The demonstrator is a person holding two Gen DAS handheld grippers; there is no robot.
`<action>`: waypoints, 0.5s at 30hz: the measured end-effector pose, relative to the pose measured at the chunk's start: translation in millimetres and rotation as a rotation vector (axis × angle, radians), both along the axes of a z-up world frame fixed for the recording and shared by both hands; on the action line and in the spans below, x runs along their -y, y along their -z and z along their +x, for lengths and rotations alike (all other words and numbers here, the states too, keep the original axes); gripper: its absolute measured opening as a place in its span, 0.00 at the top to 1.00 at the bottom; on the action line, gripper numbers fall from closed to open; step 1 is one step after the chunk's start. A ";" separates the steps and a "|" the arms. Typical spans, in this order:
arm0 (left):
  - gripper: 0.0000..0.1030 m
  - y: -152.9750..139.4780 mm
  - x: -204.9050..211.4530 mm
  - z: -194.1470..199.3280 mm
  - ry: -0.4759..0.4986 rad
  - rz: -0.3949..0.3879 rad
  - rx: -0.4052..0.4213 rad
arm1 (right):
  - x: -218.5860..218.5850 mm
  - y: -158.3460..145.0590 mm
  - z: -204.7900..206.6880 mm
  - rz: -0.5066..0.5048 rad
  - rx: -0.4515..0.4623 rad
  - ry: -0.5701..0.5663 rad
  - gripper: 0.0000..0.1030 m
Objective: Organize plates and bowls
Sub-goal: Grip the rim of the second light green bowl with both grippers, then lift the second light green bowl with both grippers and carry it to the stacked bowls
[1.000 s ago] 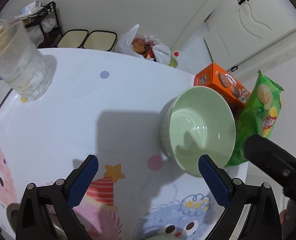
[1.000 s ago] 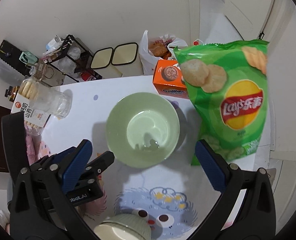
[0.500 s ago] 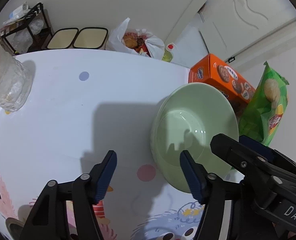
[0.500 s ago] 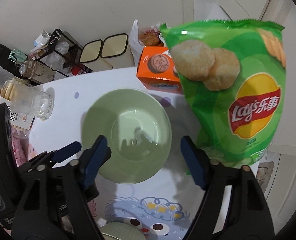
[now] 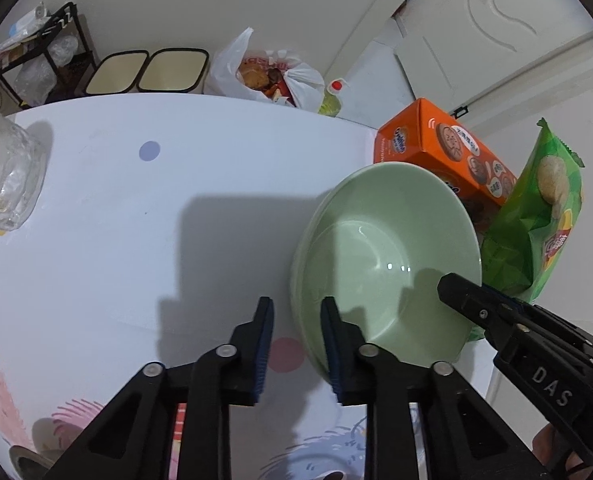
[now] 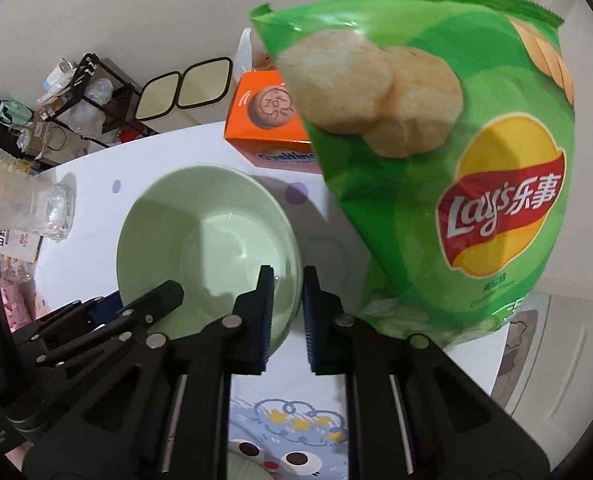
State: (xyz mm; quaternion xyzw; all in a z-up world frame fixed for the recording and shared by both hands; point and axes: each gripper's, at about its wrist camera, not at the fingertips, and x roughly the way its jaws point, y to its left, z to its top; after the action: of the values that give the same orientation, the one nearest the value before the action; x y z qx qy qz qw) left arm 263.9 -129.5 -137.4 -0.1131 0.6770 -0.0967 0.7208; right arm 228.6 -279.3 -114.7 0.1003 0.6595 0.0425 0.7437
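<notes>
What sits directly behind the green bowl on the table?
Behind the green bowl stand an orange biscuit box and a green Lay's chip bag. The bowl's rim covers the box's lower edge, so contact between them cannot be judged.

Glossy glazed green bowl (image 5: pixel 388 248); shiny plastic crisp bag (image 6: pixel 448 168)

On the white printed worktop (image 5: pixel 144 208), the pale green ceramic bowl (image 5: pixel 388 256) sits before the orange cardboard biscuit box (image 5: pixel 444 148), beside the green crisp bag (image 6: pixel 456 168).
</notes>
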 end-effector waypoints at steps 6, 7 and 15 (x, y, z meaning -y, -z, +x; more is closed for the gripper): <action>0.86 -0.8 2.9 1.1 0.000 -0.011 -0.001 | -1.0 0.5 -0.3 -0.012 -0.004 -0.004 0.91; 0.86 -0.9 2.7 1.1 0.002 -0.013 -0.002 | -0.7 1.0 -0.3 -0.012 -0.008 -0.007 0.91; 0.88 -2.0 0.1 1.2 0.001 -0.005 -0.002 | -7.4 2.2 -5.3 -0.021 -0.005 -0.006 0.92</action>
State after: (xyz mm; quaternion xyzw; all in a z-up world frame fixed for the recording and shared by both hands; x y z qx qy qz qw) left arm 265.1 -129.7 -135.4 -0.1146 0.6775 -0.0984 0.7199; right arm 223.3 -271.8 -116.9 0.0908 0.6620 0.0374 0.7431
